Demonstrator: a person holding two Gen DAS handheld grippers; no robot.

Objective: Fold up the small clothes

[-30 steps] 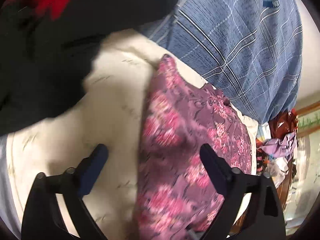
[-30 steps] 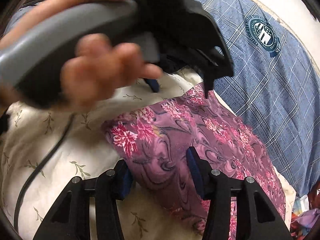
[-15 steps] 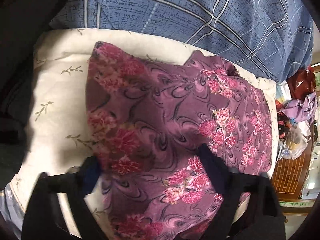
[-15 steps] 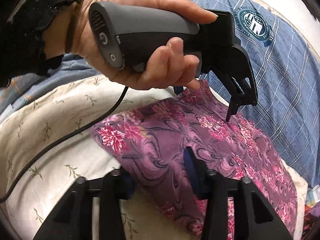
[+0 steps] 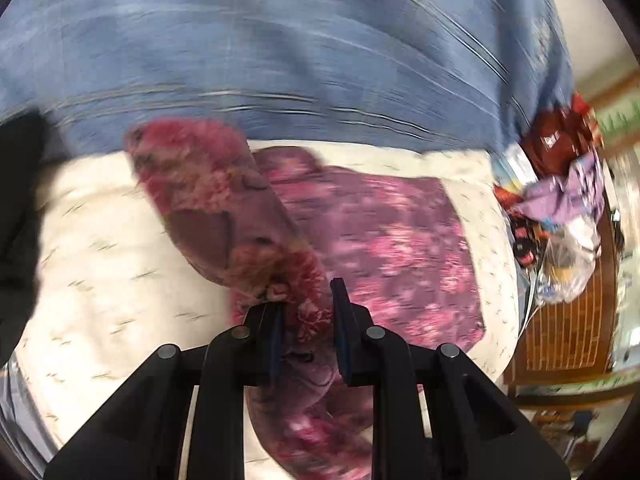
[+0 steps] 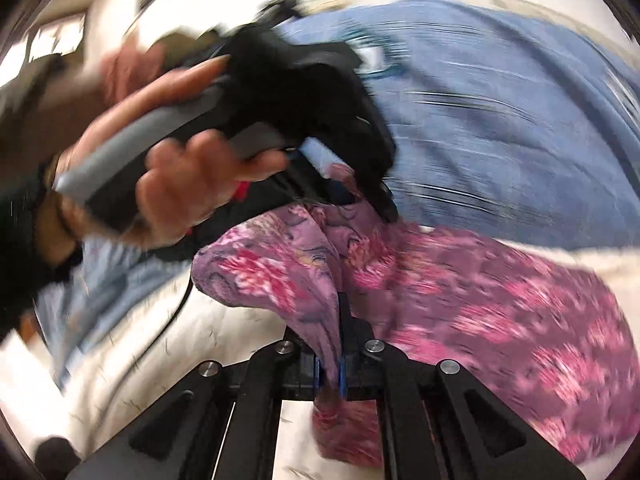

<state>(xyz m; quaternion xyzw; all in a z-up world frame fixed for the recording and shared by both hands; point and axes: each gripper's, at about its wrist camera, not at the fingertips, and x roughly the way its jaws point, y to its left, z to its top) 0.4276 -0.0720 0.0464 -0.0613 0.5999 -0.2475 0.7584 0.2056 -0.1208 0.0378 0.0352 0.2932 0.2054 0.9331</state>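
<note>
A purple garment with pink flowers [image 5: 384, 236] lies on a cream sheet with a leaf print [image 5: 104, 280]. My left gripper [image 5: 306, 312] is shut on its near edge and lifts a fold of it. My right gripper [image 6: 330, 356] is shut on another part of the same garment [image 6: 480, 312], which drapes over its fingers. In the right wrist view the hand holding the left gripper [image 6: 360, 196] shows above the cloth. Both views are blurred by motion.
A blue checked cloth [image 5: 300, 40] lies beyond the garment. A heap of bags and clothes [image 5: 560, 216] and a wooden cabinet [image 5: 568, 332] stand at the right. A black cable [image 6: 176, 308] runs over the sheet.
Both grippers have closed on the floral garment and raised its edge. The left gripper has come down to the cloth, and both cameras are now moving fast.
</note>
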